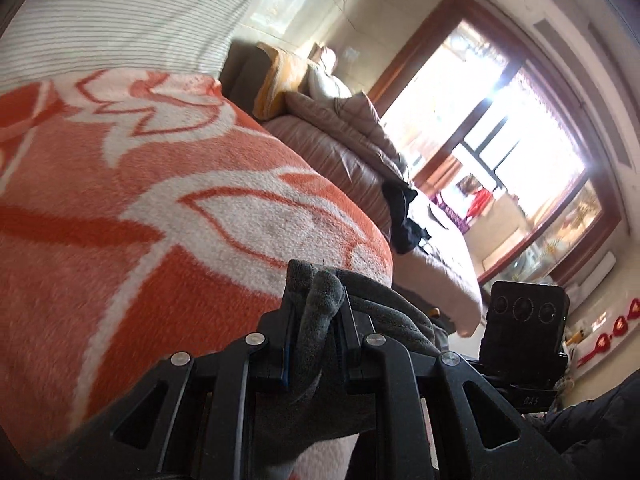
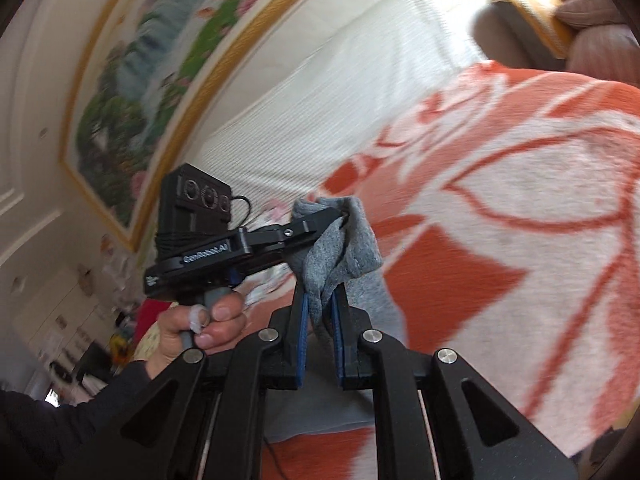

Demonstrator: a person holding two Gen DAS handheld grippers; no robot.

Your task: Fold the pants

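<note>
The grey pants (image 1: 384, 312) are lifted above an orange-and-white blanket (image 1: 160, 200). In the left wrist view my left gripper (image 1: 320, 296) is shut on a bunched fold of the grey cloth, which sticks out past the fingertips. In the right wrist view my right gripper (image 2: 322, 296) is shut on the pants (image 2: 360, 248) between its blue pads (image 2: 304, 320). Close to the left of it, a hand (image 2: 200, 328) holds the left gripper (image 2: 334, 216), pinching the same cloth just above. The rest of the pants hangs below, hidden by the gripper bodies.
The blanket (image 2: 500, 240) covers a wide soft surface. A white striped cushion (image 1: 120, 20) stands behind it under a framed painting (image 2: 140, 80). Brown quilted bedding (image 1: 340, 148) and a dark garment (image 1: 400, 216) lie further along, near a bright window (image 1: 500, 120).
</note>
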